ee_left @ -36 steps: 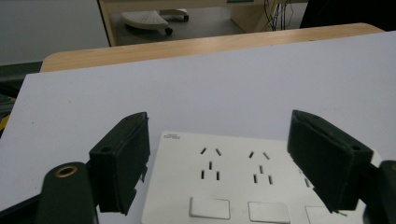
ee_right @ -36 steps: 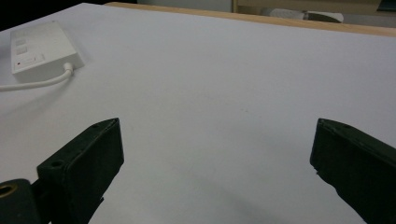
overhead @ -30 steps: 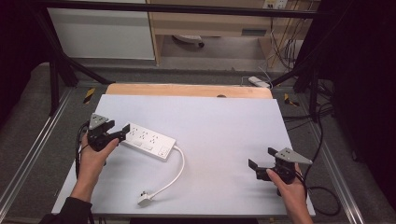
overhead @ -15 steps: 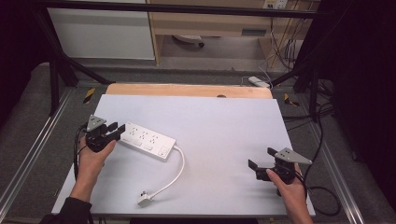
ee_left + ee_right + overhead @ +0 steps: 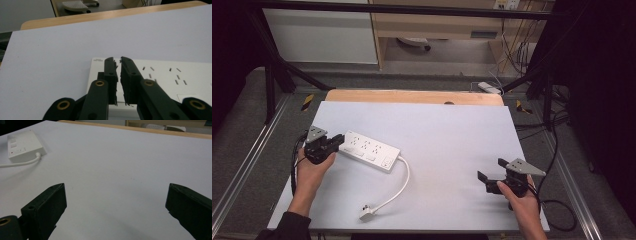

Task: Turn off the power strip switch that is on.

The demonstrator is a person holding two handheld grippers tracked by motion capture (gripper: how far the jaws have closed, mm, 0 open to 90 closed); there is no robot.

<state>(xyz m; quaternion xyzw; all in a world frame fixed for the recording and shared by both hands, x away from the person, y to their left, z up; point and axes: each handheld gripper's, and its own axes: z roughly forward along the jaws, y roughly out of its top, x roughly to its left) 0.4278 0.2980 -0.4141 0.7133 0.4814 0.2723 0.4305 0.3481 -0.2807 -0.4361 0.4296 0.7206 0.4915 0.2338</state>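
A white power strip (image 5: 369, 151) lies flat on the left part of the white tabletop (image 5: 452, 125), its cable (image 5: 402, 182) curling forward to a plug (image 5: 366, 215). My left gripper (image 5: 336, 141) sits over the strip's left end. In the left gripper view its jaws (image 5: 118, 61) have just been closing and stand almost together above the strip (image 5: 162, 75), a thin slit between them with nothing in it. My right gripper (image 5: 491, 168) rests near the front right of the table, wide open and empty (image 5: 115, 192), with the strip (image 5: 23, 146) far off to its left.
A wooden strip (image 5: 412, 96) edges the far side of the table. Metal rails run along both sides of the table. Cables and a small white device (image 5: 488, 87) lie on the floor behind at the right.
The left gripper's jaws have closed from wide open to nearly together over the strip's left end, and the hand shifted slightly. The right gripper and the strip have not moved.
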